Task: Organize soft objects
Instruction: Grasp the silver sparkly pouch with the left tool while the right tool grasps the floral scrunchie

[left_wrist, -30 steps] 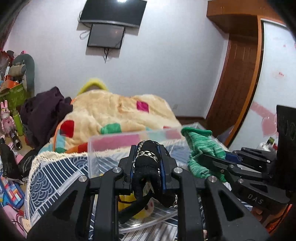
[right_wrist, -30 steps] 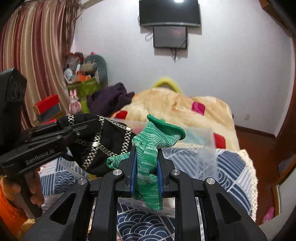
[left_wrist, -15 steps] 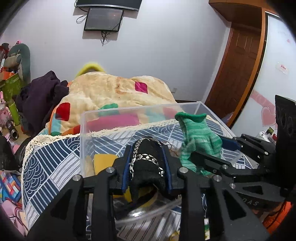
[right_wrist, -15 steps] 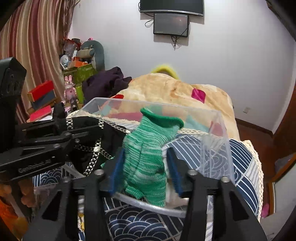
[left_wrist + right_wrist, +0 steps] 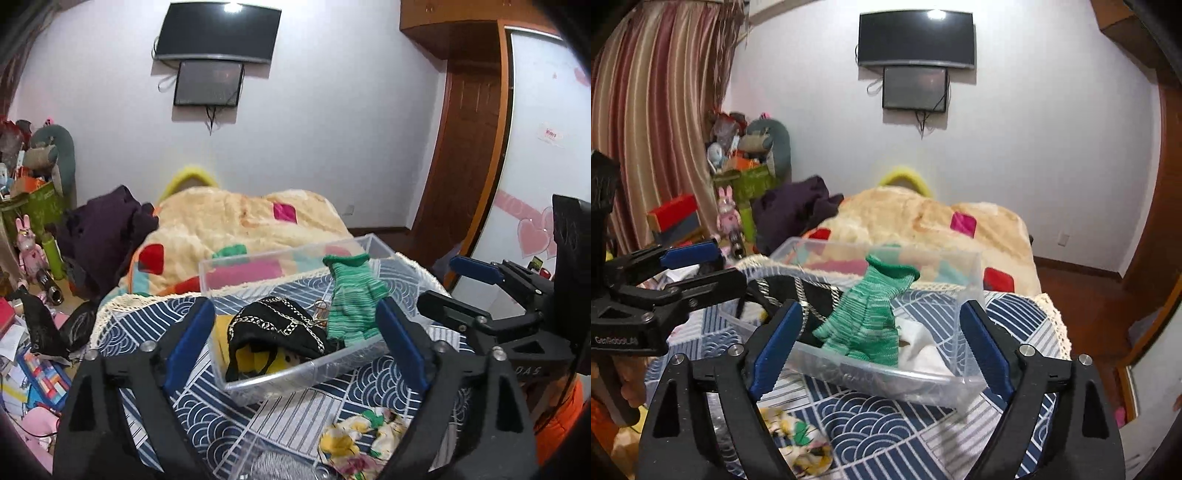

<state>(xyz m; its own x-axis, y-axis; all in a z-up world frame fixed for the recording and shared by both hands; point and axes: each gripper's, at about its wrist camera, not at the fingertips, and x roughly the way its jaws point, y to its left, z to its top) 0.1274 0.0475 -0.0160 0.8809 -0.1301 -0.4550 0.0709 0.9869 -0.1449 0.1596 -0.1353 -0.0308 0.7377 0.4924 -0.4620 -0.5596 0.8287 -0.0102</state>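
A clear plastic bin (image 5: 306, 373) (image 5: 971, 273) stands on the blue patterned bed cover. In it lie a black chain-trimmed soft item (image 5: 277, 328) (image 5: 790, 291) and a green knit glove (image 5: 351, 299) (image 5: 871, 314), propped upright against the right side. My left gripper (image 5: 295, 339) is open and empty, just in front of the bin. My right gripper (image 5: 879, 343) is open and empty, also in front of the bin. Each gripper shows in the other's view, the right one (image 5: 476, 291) and the left one (image 5: 694, 269).
A floral cloth (image 5: 362, 443) (image 5: 798, 439) lies on the cover near me, beside another clear container (image 5: 258, 458). A cream blanket with coloured squares (image 5: 229, 225) and dark clothes (image 5: 107, 232) lie behind the bin. Toys and boxes crowd the left (image 5: 29, 236). A wooden door (image 5: 469, 155) is at right.
Both grippers opened and pulled back. The black item and the green glove were let go and now rest in the clear bin.
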